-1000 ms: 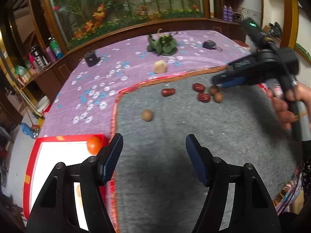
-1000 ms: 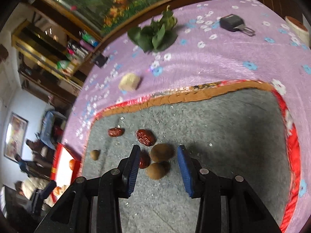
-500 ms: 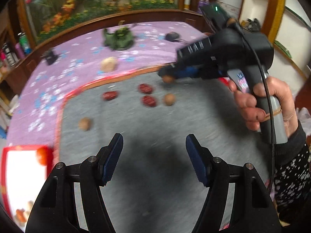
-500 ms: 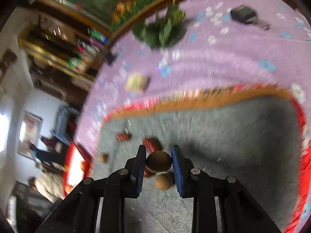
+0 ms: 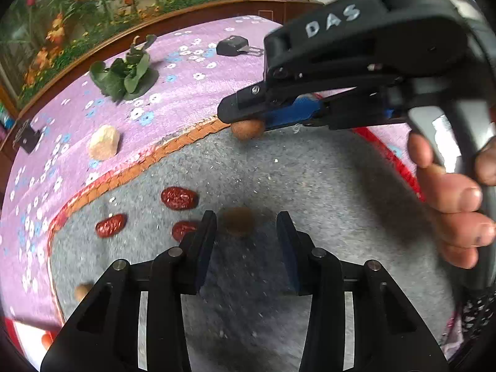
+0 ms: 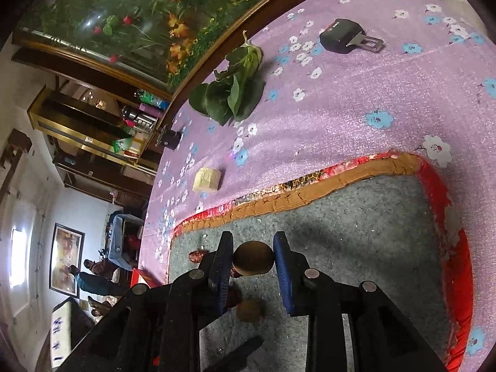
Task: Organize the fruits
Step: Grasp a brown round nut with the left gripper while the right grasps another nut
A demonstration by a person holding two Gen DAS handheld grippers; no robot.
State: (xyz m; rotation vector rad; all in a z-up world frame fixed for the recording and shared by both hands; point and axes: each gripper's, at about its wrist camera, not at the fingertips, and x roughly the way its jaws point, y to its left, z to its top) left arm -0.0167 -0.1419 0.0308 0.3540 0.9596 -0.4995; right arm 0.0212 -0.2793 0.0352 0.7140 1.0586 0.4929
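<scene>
Right gripper (image 6: 253,262) jaws were clamped on a round brown fruit (image 6: 253,262), lifted clear of the gray mat (image 6: 372,232); left gripper (image 5: 246,232) jaws were closing around a second brown fruit (image 5: 238,221) lying on the mat, pads not yet pressing on it. Three red dates (image 5: 179,198) lay just left of that fruit, the nearest one (image 5: 184,229) touching or almost touching the left finger (image 5: 204,241). Likely risk: the closing finger could nudge that date or roll the round fruit out from between the pads, since it sat nearer the left pad than the right. The held fruit was gripped only at its sides and could slip if squeezed off-centre. The right gripper body (image 5: 356,62) hung close above and ahead of the left one, so a straight lift could knock them together. A third brown fruit (image 5: 82,291) sat well apart near the mat's left border. The mat's raised orange-red edge (image 5: 173,152) lay beyond the dates; the gray area to the right was bare and gave room. A leafy vegetable (image 5: 124,74), pale lump (image 5: 104,145) and black buckle (image 5: 232,46) lay well off on the purple cloth (image 5: 186,99).
</scene>
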